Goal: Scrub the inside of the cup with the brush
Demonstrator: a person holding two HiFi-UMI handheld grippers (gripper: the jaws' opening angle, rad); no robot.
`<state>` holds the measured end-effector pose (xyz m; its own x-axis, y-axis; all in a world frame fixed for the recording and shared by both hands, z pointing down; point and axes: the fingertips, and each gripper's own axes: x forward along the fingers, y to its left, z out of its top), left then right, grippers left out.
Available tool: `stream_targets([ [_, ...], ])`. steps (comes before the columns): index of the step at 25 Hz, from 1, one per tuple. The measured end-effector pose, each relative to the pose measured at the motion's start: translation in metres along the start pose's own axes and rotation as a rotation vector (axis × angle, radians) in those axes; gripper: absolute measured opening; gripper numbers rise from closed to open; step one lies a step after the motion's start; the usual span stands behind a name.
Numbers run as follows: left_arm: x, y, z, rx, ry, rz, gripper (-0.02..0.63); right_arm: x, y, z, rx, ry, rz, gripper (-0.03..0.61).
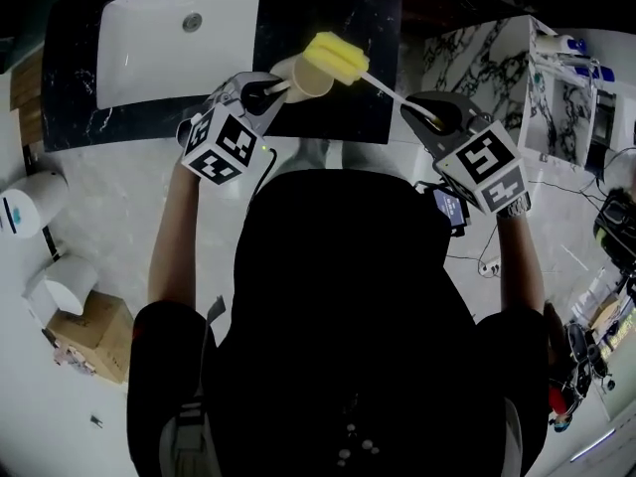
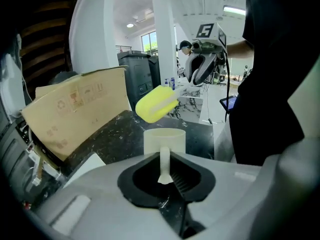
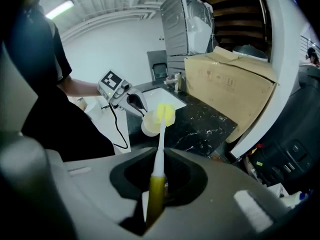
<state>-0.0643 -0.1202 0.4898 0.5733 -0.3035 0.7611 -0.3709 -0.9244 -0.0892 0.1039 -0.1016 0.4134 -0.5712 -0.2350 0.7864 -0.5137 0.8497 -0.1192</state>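
Cup (image 2: 164,140): cream, gripped by its handle between the closed jaws of the left gripper (image 2: 166,180), mouth turned away from it.
Brush (image 3: 160,149): handle clamped in the right gripper (image 3: 156,184). Its yellow sponge head (image 1: 336,58) is held just beyond the cup's mouth, possibly touching the rim.
Beyond both grippers: black marble counter (image 1: 333,13), white sink (image 1: 149,43), cardboard box (image 2: 75,114).

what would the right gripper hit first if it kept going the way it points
Likely the cup: the brush in the right gripper aims its yellow head at it; depth unclear.
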Motion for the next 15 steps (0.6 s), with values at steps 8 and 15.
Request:
stream_targets([
  [8,0.006,0.002,0.008,0.064,0.110,0.030,0.051,-0.001,-0.012,-0.004,-0.187,0.107,0.134,0.041],
  [15,0.016,-0.003,0.020,0.126,0.178,0.037,0.051,0.007,-0.018,-0.013,-0.325,0.214,0.180,0.041],
])
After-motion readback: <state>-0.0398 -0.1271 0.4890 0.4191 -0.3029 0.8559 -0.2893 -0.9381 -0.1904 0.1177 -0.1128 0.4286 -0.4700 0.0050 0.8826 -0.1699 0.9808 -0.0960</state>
